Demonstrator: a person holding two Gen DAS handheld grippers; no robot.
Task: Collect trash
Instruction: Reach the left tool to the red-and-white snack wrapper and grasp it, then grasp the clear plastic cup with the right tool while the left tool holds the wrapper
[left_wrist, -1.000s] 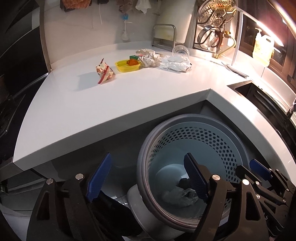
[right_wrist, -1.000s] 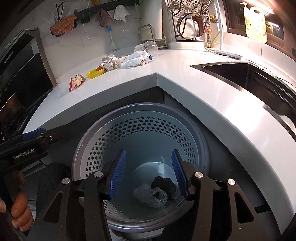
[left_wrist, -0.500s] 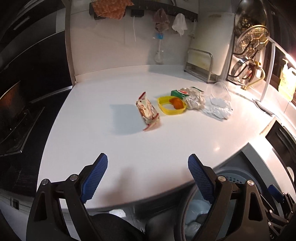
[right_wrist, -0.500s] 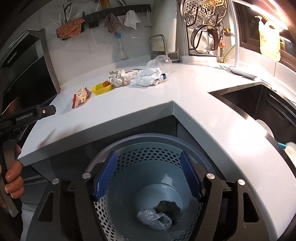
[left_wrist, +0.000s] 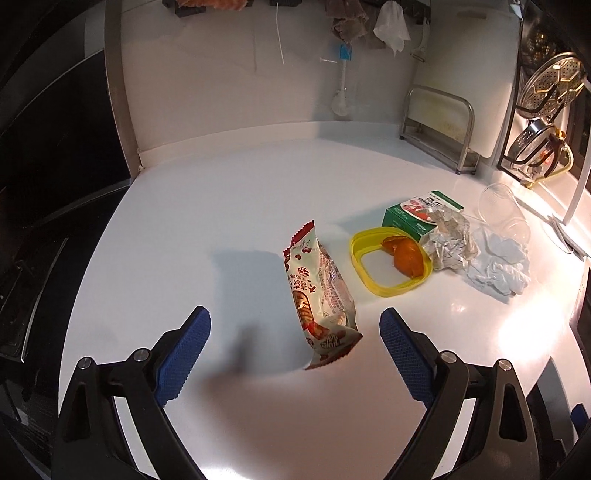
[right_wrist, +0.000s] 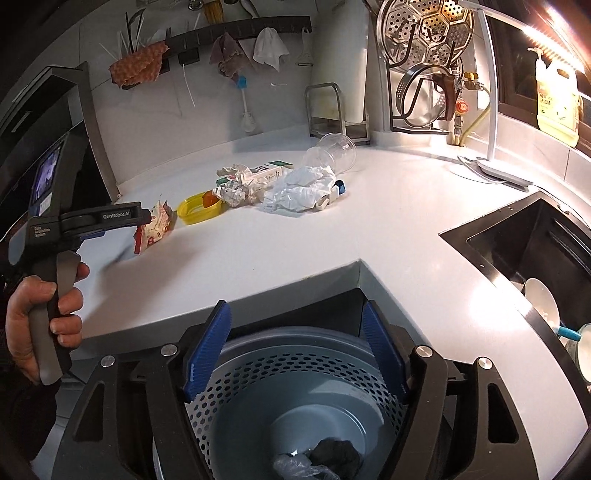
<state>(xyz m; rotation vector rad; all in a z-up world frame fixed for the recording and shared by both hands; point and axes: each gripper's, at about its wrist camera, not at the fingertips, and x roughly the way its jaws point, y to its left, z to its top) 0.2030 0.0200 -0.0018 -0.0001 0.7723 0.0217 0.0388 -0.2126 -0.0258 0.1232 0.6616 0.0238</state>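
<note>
My left gripper (left_wrist: 295, 328) is open and empty over the white counter, its fingers either side of a red and white snack wrapper (left_wrist: 317, 299) that lies just ahead. Behind it lie a yellow lid (left_wrist: 388, 266) with orange peel (left_wrist: 404, 254), a green carton (left_wrist: 421, 214), crumpled foil (left_wrist: 450, 240), white crumpled plastic (left_wrist: 495, 266) and a clear cup (left_wrist: 502, 206). My right gripper (right_wrist: 297, 347) is open and empty above the grey perforated bin (right_wrist: 295, 391), which holds a clear bag (right_wrist: 299, 469) and a black scrap (right_wrist: 336, 458). The left gripper also shows in the right wrist view (right_wrist: 144, 218).
A black sink (right_wrist: 535, 240) with dishes sits at the right. A metal rack (left_wrist: 439, 125), hanging steamer and pan lid (right_wrist: 424, 92), lamp base (right_wrist: 495, 170) and hanging cloths line the back wall. A dark stove area lies left of the counter.
My left gripper rose from the bin and moved forward over the counter up to the snack wrapper. My right gripper lifted and pulled back above the bin. Both stay open.
</note>
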